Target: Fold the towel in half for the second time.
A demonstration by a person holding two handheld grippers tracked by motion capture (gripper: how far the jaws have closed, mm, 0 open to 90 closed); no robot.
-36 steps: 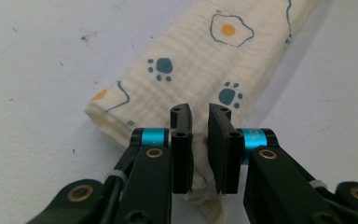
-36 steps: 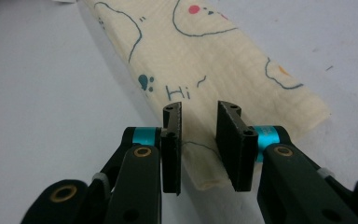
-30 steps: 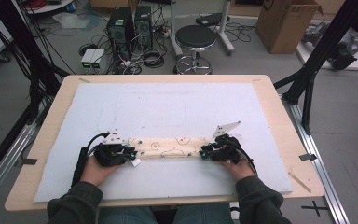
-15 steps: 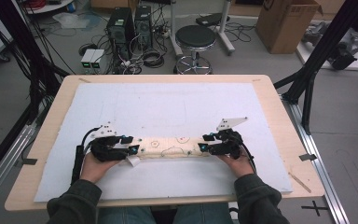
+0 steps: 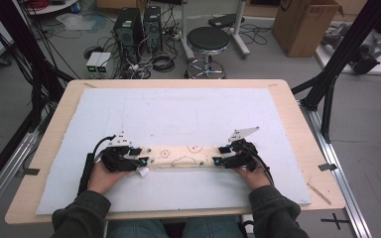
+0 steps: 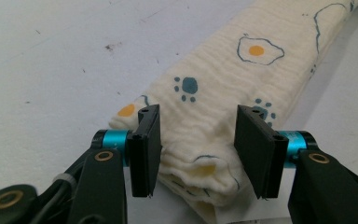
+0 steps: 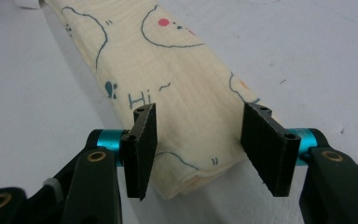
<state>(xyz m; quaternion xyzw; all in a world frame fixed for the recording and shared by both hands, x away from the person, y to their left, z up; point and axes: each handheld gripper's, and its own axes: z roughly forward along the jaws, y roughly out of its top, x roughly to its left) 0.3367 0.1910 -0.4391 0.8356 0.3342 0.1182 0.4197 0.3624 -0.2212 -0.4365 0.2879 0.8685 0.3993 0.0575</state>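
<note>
A cream cloth (image 5: 181, 156) printed with fried eggs and paw marks lies folded into a long narrow strip on the white mat (image 5: 178, 114). My left gripper (image 5: 141, 161) is at the strip's left end and my right gripper (image 5: 221, 155) is at its right end. In the left gripper view the cloth (image 6: 214, 84) end lies between the jaws of the left gripper (image 6: 198, 140), which have just been opening and stand wide, the right one clear of the fabric. In the right gripper view the cloth (image 7: 177, 70) end lies between the spread jaws of the right gripper (image 7: 198, 140), also just opening.
The mat covers most of a wooden table (image 5: 297, 124). On the floor beyond the far edge stand a black stool (image 5: 208, 39), computer towers (image 5: 139, 25) with loose cables, and a cardboard box (image 5: 302, 25). Black frame legs (image 5: 332, 79) rise at both sides.
Both grippers' jaws have spread apart from the cloth's ends, which they pinched a second ago. The hands have stayed where they were and the strip lies flat.
</note>
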